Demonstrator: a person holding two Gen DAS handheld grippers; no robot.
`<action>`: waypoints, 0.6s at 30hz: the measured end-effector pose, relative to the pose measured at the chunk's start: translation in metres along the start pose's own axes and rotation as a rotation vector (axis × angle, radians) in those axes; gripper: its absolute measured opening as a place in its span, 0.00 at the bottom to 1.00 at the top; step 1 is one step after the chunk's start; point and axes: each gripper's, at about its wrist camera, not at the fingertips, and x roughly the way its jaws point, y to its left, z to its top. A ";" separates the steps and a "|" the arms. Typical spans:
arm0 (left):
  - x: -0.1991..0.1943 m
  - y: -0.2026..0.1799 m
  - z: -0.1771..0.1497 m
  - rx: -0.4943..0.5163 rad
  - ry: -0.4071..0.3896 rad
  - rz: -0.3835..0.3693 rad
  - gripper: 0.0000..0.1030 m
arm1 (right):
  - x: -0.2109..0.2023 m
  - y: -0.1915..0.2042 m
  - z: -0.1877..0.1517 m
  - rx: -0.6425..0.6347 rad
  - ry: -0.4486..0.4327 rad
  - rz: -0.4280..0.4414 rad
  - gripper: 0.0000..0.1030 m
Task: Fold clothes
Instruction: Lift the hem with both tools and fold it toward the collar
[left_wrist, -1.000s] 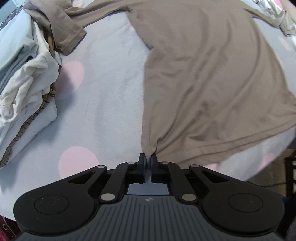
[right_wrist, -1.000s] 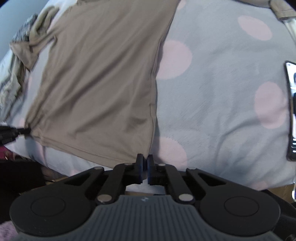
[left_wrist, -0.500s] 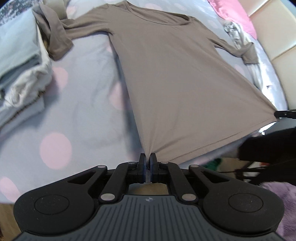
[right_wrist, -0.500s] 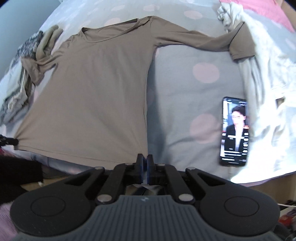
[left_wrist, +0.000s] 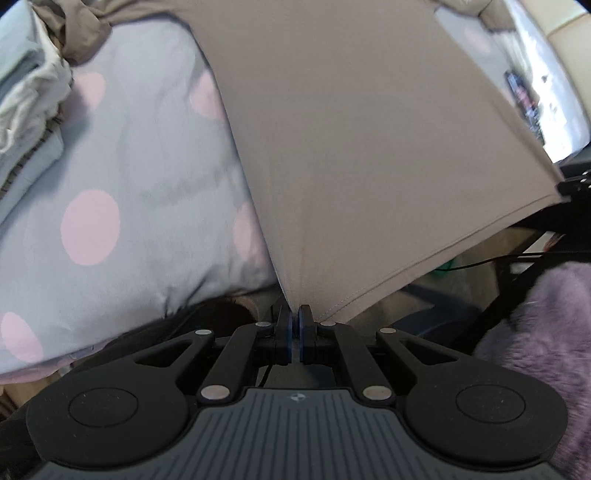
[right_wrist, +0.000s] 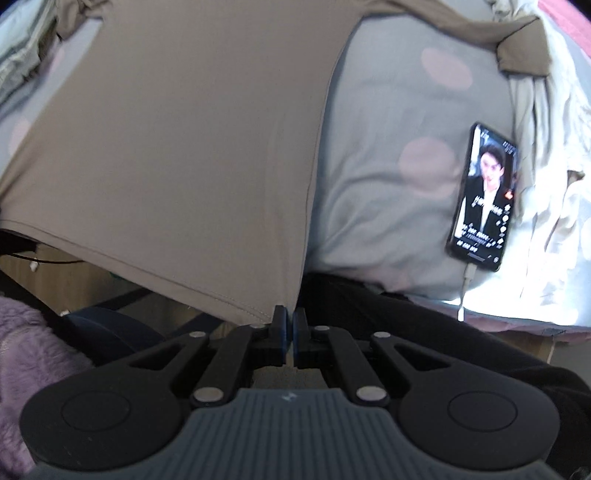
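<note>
Taupe shirt (left_wrist: 362, 147) stretches lengthwise, hem nearest, neckline farthest.

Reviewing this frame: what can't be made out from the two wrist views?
- Left wrist: brown shirt collar and far sleeve cut by the top edge; phone blurred.
- Right wrist: left gripper hidden behind the lifted hem; phone text too blurred.
- Both: bedsheet under the shirt hidden.

Shirt (left_wrist: 362, 147) neckline cut off by top edge in both views, far from both tongs. Phone (right_wrist: 484, 195) screen text blurred, unreadable, right of the right gripper (right_wrist: 289, 314). Motion blur smears the folded pile (left_wrist: 26, 96) far left of the left gripper (left_wrist: 294, 314).
</note>
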 end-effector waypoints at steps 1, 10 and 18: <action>0.006 -0.001 0.001 0.001 0.014 0.013 0.01 | 0.006 0.001 0.002 0.003 0.005 0.001 0.04; 0.038 0.002 0.013 -0.018 0.065 0.078 0.03 | 0.039 0.024 0.014 -0.042 -0.001 -0.074 0.10; 0.002 0.001 0.012 -0.008 -0.057 0.026 0.14 | 0.029 0.029 0.020 -0.089 -0.059 -0.104 0.42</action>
